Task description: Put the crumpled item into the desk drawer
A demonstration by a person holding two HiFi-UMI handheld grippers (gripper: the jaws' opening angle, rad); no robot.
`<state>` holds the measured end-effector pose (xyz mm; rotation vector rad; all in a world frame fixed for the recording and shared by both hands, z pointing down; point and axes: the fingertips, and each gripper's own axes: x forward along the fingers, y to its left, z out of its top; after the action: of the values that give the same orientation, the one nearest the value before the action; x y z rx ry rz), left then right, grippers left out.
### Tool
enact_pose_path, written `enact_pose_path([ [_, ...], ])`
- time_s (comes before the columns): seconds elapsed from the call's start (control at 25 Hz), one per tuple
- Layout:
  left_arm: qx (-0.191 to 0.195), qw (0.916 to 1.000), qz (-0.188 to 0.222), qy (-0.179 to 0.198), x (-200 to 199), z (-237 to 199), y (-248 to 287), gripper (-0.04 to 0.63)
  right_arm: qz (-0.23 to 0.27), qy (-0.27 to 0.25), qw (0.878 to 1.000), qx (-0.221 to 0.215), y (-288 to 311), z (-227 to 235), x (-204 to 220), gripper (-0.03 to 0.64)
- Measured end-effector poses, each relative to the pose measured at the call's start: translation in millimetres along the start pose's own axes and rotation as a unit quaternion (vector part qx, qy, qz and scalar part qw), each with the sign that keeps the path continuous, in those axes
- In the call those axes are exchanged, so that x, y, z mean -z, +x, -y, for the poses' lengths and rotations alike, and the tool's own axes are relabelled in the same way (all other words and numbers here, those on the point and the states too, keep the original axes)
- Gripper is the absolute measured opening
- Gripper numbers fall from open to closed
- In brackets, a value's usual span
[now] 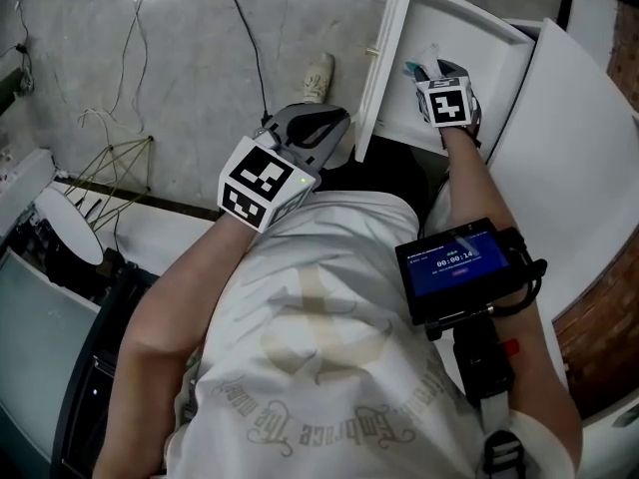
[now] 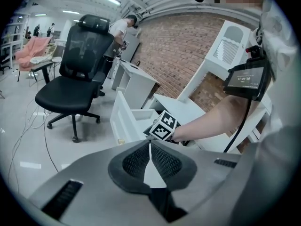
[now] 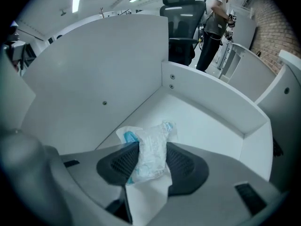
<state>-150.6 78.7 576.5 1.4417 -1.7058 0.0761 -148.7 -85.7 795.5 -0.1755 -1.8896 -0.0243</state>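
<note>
Your right gripper [image 3: 151,160] pinches the crumpled wrapper [image 3: 149,140] inside the open drawer [image 3: 211,121]; seemingly only letting go is left. Your left gripper [image 2: 150,149] is empty, jaws pressed together.

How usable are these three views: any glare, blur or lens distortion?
Head view: sharp, though ceiling lights glare off the glossy floor along the top edge. Left gripper view: strong fisheye, black corners, jaws shut and in soft shade. Right gripper view: the same fisheye bows the drawer walls; the gripped crumpled item is sharp and evenly lit.
</note>
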Motion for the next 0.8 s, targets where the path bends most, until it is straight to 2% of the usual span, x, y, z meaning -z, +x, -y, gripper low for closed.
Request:
enact_pose_path([
  [0.16, -0.008, 0.9999, 0.006, -0.003, -2.5, -6.4, -4.8, 0.029, 0.016, -0.006, 1.000, -0.006, 6.0, -4.5, -4.0, 0.199],
  [0.52, -0.018, 0.9998, 0.003, -0.009, 4.1, -18.6, -0.7, 0.029, 0.014, 0.012, 1.000, -0.021, 24.4, -4.3, 1.0, 0.232],
  [0.8, -0.003, 1.0000, 0.003, 0.004, -5.7, -1.0, -8.0, 0.029, 0.017, 0.026, 0.999, -0.008, -4.3, -1.8, 10.7, 0.232],
])
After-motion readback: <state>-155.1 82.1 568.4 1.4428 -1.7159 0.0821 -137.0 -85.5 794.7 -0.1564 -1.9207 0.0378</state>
